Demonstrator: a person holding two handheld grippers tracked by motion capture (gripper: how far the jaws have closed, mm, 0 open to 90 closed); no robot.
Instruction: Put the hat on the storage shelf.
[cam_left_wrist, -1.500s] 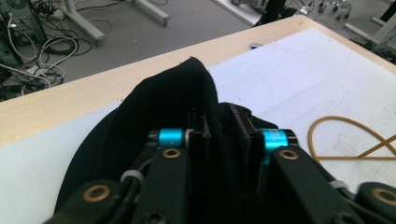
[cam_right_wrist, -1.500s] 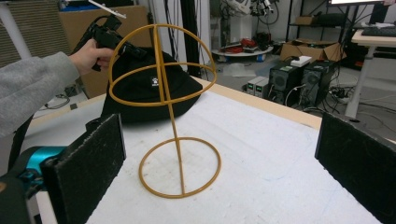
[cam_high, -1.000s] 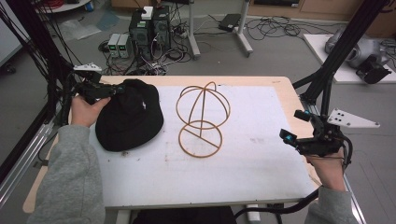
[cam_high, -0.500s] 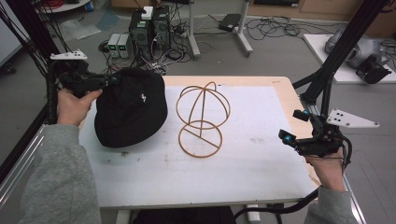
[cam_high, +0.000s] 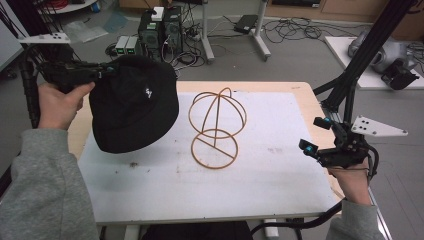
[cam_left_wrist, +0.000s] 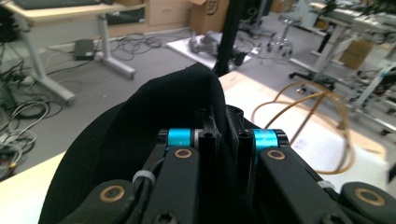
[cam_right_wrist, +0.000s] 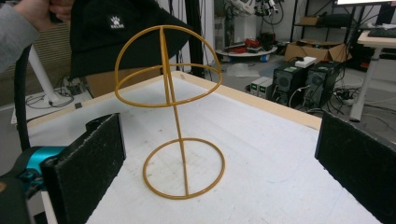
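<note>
The white table (cam_high: 280, 190) holds a thin gold wire hat stand (cam_high: 216, 129), and up over its left side hangs the soft, light black bucket hat (cam_high: 132, 107), floppy so best pinched at the brim, where the left gripper (cam_high: 102, 71) squeezes it while the right gripper (cam_high: 315, 136) waits wide apart.

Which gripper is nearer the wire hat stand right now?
Left. The left gripper, shut on the black hat, holds it just beside the wire hat stand. The right gripper waits open at the table's far edge.
</note>
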